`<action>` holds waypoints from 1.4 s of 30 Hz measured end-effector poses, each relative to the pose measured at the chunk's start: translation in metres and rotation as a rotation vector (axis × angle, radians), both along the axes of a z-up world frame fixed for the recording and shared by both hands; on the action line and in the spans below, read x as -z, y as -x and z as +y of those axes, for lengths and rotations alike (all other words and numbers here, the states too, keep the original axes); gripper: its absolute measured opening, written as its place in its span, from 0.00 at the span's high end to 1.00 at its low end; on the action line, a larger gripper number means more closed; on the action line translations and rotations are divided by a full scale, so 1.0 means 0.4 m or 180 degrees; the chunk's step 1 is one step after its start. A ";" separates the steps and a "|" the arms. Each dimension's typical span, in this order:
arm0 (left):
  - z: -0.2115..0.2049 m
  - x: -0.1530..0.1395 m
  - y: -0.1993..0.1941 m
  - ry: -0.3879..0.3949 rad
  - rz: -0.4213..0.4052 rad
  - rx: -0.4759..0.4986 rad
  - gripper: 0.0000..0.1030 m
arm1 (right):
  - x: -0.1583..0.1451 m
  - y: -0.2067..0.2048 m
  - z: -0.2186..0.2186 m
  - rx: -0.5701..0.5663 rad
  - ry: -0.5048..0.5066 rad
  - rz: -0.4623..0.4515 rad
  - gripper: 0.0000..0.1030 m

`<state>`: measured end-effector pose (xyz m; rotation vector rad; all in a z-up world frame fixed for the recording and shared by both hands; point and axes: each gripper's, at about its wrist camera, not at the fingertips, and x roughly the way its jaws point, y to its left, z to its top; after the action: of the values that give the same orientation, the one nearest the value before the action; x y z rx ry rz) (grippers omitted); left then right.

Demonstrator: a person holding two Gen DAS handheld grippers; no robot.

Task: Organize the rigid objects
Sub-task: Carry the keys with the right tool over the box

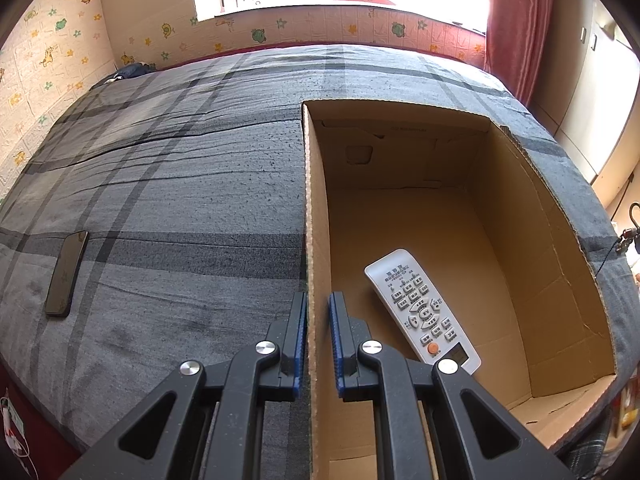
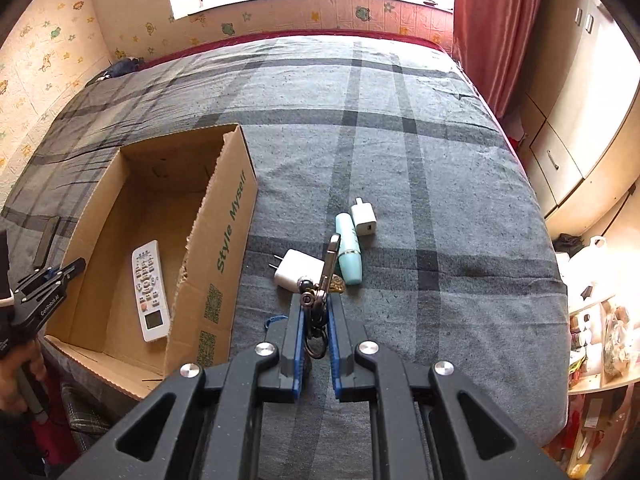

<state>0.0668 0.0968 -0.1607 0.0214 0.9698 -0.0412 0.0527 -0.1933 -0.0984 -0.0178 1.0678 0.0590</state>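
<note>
An open cardboard box [image 1: 520, 208] lies on the bed with a white remote [image 1: 422, 308] on its floor. My left gripper [image 1: 317, 300] is shut on the box's left wall [image 1: 316, 200], one blue pad on each side. In the right wrist view my right gripper [image 2: 316, 300] is shut on a bunch of keys with a silver clip [image 2: 332, 252], held above the blanket. Beyond it lie a white plug charger [image 2: 296, 270], a teal tube [image 2: 349, 252] and a smaller white charger [image 2: 364, 218]. The box [image 2: 236, 220], the remote [image 2: 150, 290] and the left gripper [image 2: 76, 266] show at the left.
A dark phone [image 1: 66, 274] lies on the grey plaid blanket [image 1: 180, 200] to the left of the box. A dark bundle [image 2: 124, 66] sits at the bed's far corner. Cupboards [image 2: 560, 160] and a cluttered shelf [image 2: 600, 332] stand along the bed's right side.
</note>
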 end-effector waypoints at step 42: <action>0.008 0.002 -0.002 0.0010 0.0011 -0.0011 0.89 | 0.119 -0.240 0.400 -0.0790 -0.0158 0.0328 0.91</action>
<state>0.0674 0.0999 -0.1615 0.0168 0.9732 -0.0397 0.1487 -0.0334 -0.1460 -0.1034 1.1625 0.3134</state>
